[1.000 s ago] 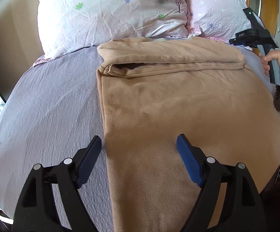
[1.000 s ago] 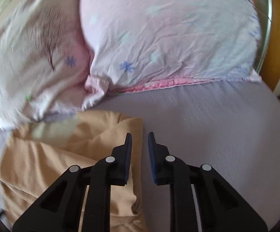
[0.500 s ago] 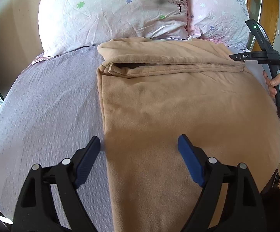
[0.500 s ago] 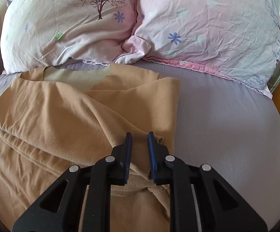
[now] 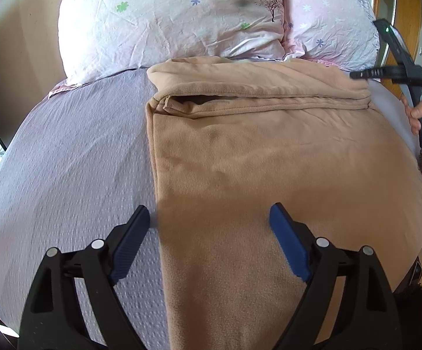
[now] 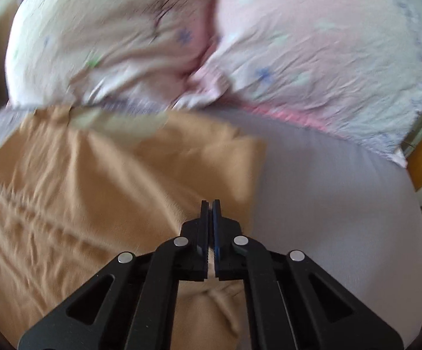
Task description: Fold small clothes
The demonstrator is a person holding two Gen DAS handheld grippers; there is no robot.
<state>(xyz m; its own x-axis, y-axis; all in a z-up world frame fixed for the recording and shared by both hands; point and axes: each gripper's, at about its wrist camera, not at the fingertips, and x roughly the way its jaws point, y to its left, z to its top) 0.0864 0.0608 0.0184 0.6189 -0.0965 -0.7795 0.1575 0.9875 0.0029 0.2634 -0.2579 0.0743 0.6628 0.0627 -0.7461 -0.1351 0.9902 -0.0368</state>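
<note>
A tan fleece garment [image 5: 254, 160] lies spread on the bed, its far end folded over into a thick band near the pillows. My left gripper [image 5: 209, 221] is open above the garment's near left edge, one finger over the sheet, one over the fabric. My right gripper [image 6: 210, 204] has its jaws pressed together above the garment's far right corner [image 6: 234, 169]; no fabric shows between the pads. It also shows in the left wrist view [image 5: 397, 70], held by a hand at the garment's far right.
The bed has a lilac sheet [image 5: 74, 160]. Two floral pillows [image 5: 170, 20] [image 6: 313, 58] lie at the head. A wooden headboard [image 5: 412, 20] stands at the far right. The right wrist view is motion-blurred.
My right gripper has closed fully from a narrow gap and swung over the garment's far right corner. My left gripper has barely moved.
</note>
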